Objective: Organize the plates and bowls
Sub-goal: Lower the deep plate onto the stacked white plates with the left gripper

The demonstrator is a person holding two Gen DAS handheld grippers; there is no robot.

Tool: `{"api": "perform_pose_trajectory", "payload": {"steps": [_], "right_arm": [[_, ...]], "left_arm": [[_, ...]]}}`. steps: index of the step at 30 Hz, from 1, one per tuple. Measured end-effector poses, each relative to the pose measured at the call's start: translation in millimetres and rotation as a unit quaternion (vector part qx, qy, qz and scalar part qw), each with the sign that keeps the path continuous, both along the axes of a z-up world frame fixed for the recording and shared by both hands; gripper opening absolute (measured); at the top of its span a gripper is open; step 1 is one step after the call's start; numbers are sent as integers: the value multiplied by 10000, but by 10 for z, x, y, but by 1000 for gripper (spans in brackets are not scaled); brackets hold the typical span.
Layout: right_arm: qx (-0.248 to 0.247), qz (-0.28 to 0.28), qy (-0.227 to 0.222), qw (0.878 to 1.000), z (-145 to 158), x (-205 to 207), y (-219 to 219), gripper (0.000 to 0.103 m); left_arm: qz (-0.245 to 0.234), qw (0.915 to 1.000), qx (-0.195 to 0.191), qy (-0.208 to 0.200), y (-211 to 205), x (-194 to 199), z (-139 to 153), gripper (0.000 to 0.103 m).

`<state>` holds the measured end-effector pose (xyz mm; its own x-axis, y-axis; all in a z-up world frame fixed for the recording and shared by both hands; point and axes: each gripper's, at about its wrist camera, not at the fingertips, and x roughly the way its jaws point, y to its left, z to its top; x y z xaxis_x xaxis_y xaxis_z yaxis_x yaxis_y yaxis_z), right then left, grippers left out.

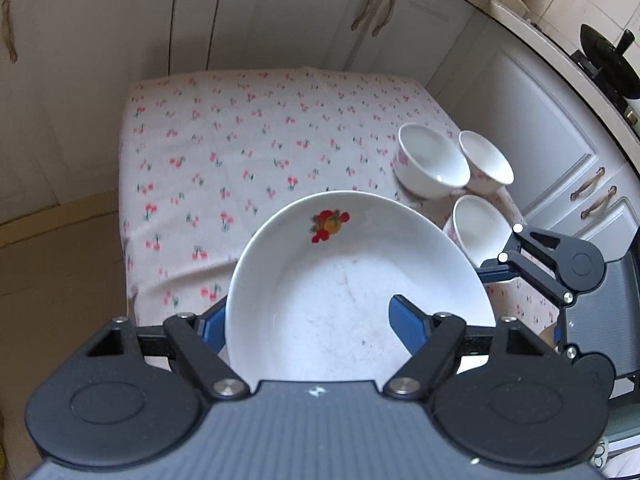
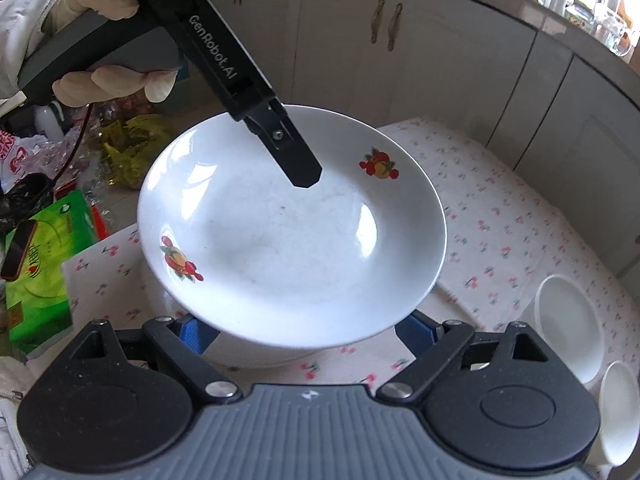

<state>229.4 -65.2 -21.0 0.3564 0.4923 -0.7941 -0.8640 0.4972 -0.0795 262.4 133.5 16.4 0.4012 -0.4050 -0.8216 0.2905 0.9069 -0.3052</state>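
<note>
A white deep plate [image 1: 352, 292] with fruit decals is held above the cherry-print tablecloth [image 1: 248, 148]. My left gripper [image 1: 308, 320] is shut on its near rim, one blue pad inside the plate and one outside. In the right wrist view the same plate [image 2: 292, 232] is lifted, with the left gripper's finger [image 2: 304, 168] on its far rim. My right gripper [image 2: 306, 330] is open below the plate's near edge, blue pads apart, not gripping it. Three white bowls [image 1: 432, 160] [image 1: 486, 162] [image 1: 478, 226] stand at the table's right edge.
White cabinets [image 1: 280, 12] surround the table. A green box [image 2: 44, 256] and plastic bags [image 2: 132, 148] lie off the table's left in the right wrist view. Two bowls [image 2: 568, 312] [image 2: 618, 416] sit at that view's lower right. A black pan [image 1: 608, 60] sits on the counter.
</note>
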Motion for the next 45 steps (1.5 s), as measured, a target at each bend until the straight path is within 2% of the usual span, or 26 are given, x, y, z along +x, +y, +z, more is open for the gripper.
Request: {"api": "perform_pose_trajectory", "payload": {"steps": [11,23,45], "right_arm": [[-176,-27,208,9996,-195,-184,67,95],[-390,-95,208,9990,-217,-256,116,95],[-240,-267,463,9983,-217,-289,129,95]], "left_arm": [[30,9997,-118,192,25,-161,-289,80],[-51,9993,9,380,-4,-130,-497,80],[-121,9986,119,497,39,-165,-430,83]]}}
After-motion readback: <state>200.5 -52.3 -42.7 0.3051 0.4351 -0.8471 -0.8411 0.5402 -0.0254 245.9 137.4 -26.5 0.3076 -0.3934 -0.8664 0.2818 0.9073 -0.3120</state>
